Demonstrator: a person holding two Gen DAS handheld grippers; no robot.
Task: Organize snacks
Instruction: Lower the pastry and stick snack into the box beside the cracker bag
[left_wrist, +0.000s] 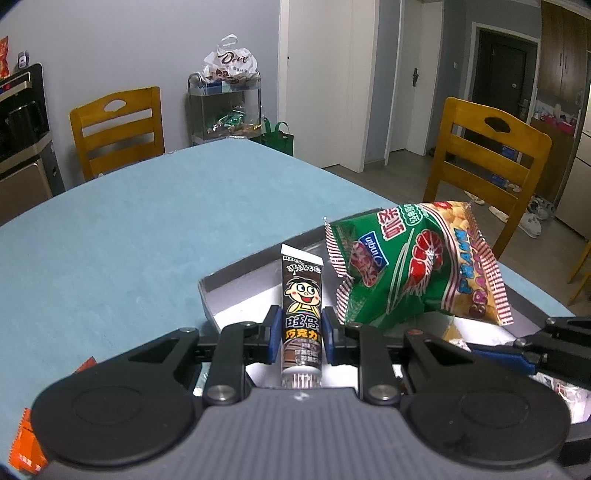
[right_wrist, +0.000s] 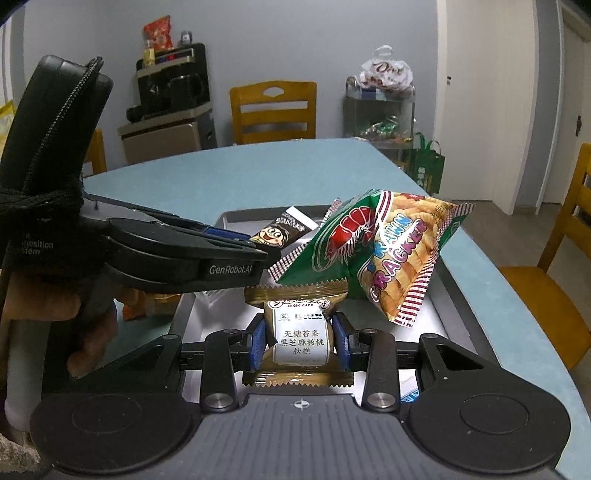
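My left gripper (left_wrist: 300, 334) is shut on a brown chocolate tube (left_wrist: 301, 314) with a cartoon face, held upright above the grey box (left_wrist: 210, 295). A green prawn cracker bag (left_wrist: 417, 266) leans in the box to its right. In the right wrist view my right gripper (right_wrist: 301, 341) is shut on a gold-wrapped soft cake packet (right_wrist: 301, 332) with a white label, over the grey box (right_wrist: 454, 284). The prawn cracker bag (right_wrist: 380, 251) stands just beyond it. The left gripper (right_wrist: 177, 254), held by a gloved hand, reaches in from the left with the chocolate tube (right_wrist: 277, 230).
The box sits on a blue table (left_wrist: 129, 229) near its right edge. Orange wrappers (left_wrist: 26, 446) lie at the near left. Wooden chairs (left_wrist: 480, 158) stand around the table, and a metal cart (left_wrist: 225, 107) with bagged snacks stands by the wall.
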